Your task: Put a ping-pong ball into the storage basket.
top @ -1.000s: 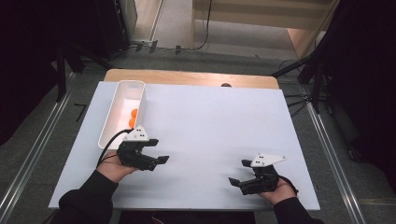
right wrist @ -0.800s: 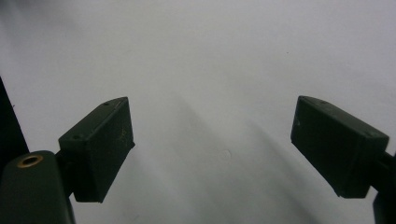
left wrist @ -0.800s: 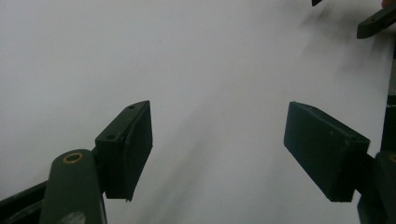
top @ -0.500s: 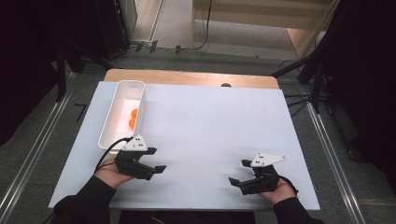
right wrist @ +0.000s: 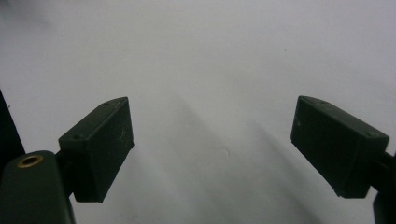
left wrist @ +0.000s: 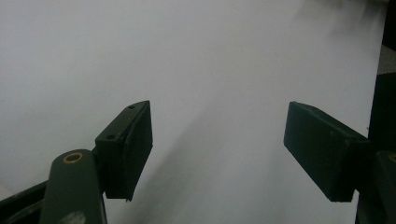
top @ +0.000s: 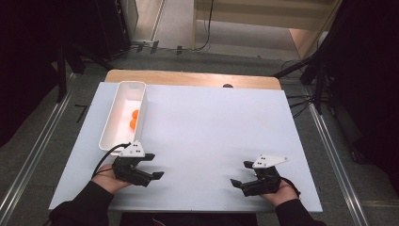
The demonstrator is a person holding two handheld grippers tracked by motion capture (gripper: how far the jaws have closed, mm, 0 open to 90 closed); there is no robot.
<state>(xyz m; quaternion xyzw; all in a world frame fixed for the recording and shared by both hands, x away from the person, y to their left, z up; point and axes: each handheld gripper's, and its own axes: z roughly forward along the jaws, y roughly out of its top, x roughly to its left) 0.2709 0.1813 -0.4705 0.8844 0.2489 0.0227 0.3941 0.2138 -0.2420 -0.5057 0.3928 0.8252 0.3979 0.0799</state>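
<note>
Fingers [left wrist: 126, 149] spread, nothing between, tips cropped

There were two orange balls [top: 135, 113] [top: 133, 124], both lying in one white tray [top: 109, 134]. One white sheet [top: 211, 127] covered one wooden table [top: 188, 78]. Two grippers were in use, the left gripper [top: 154, 165] and the right gripper [top: 239, 173], each with two black jaws spread wide, each held in one hand.
</note>
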